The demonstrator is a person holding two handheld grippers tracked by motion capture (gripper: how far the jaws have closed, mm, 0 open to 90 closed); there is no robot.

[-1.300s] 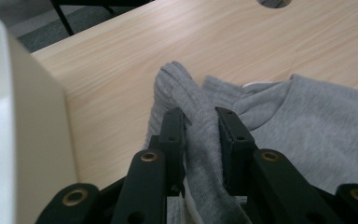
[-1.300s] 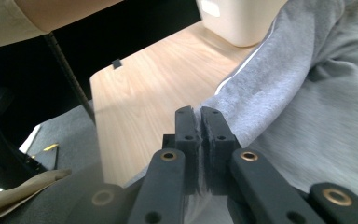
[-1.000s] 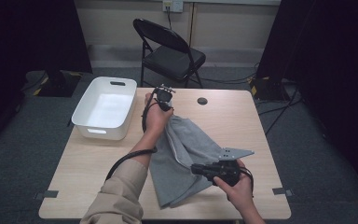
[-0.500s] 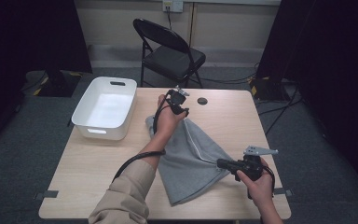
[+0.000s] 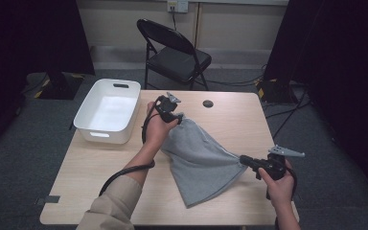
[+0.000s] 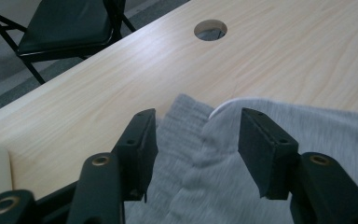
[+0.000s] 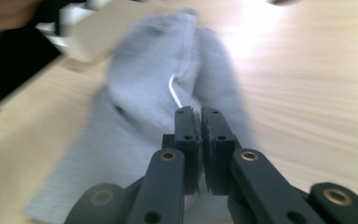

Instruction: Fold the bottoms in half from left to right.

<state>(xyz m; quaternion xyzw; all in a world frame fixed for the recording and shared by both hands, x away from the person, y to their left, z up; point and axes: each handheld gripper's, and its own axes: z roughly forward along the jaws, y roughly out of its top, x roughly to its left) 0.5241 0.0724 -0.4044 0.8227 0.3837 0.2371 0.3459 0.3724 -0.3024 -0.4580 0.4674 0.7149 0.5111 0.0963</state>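
A grey garment [image 5: 201, 158] lies spread on the wooden table [image 5: 96, 177]. My left gripper [image 5: 178, 119] is at its far corner. In the left gripper view the gripper [image 6: 198, 135] has just been opening its jaws; the garment's [image 6: 331, 130] edge lies between them, untouched by the pads. My right gripper [image 5: 242, 159] is at the garment's right edge. In the right gripper view this gripper [image 7: 199, 112] is shut on the garment [image 7: 140, 93], and a white cord [image 7: 173, 91] runs away from the pinched fold.
A white bin [image 5: 91, 130] stands at the table's far left. A round cable hole [image 5: 208, 103] [image 6: 210, 29] lies beyond the garment. A black folding chair [image 5: 175, 52] stands behind the table. Bare wood shows right of the garment and along the near edge.
My right gripper has drawn the garment's edge out to the right, stretching it flatter. My left gripper shifted a little right at the far corner and its jaws came apart.
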